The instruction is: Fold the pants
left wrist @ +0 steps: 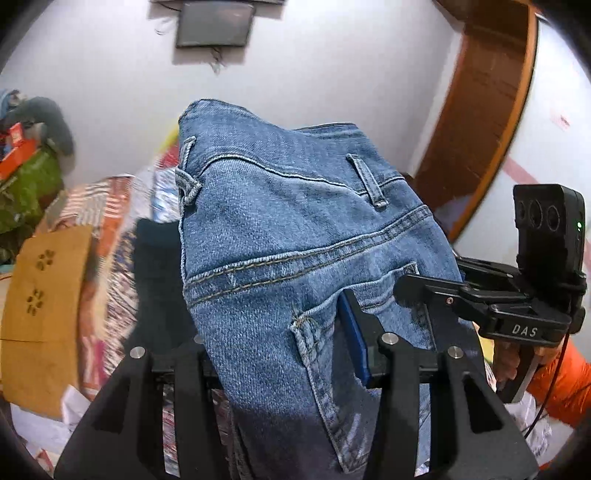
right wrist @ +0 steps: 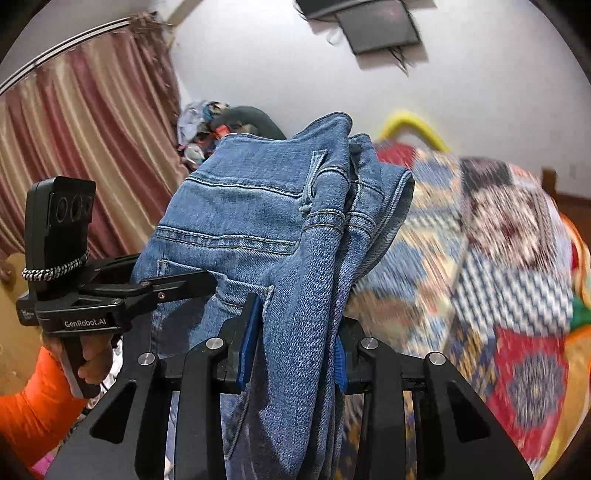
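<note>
A pair of blue denim jeans hangs in the air, waistband end up, held between both grippers. My left gripper is shut on the jeans near the back pocket. Its blue pad shows on the right side of the cloth, and the left finger is dark and partly hidden. My right gripper is shut on the jeans at a bunched fold, with blue pads on both sides. Each gripper appears in the other's view: the right one and the left one, both touching the denim.
A bed with a colourful patterned quilt lies below and to the right. A cardboard sheet, a clothes pile, a pink curtain, a wooden door frame and a wall screen surround it.
</note>
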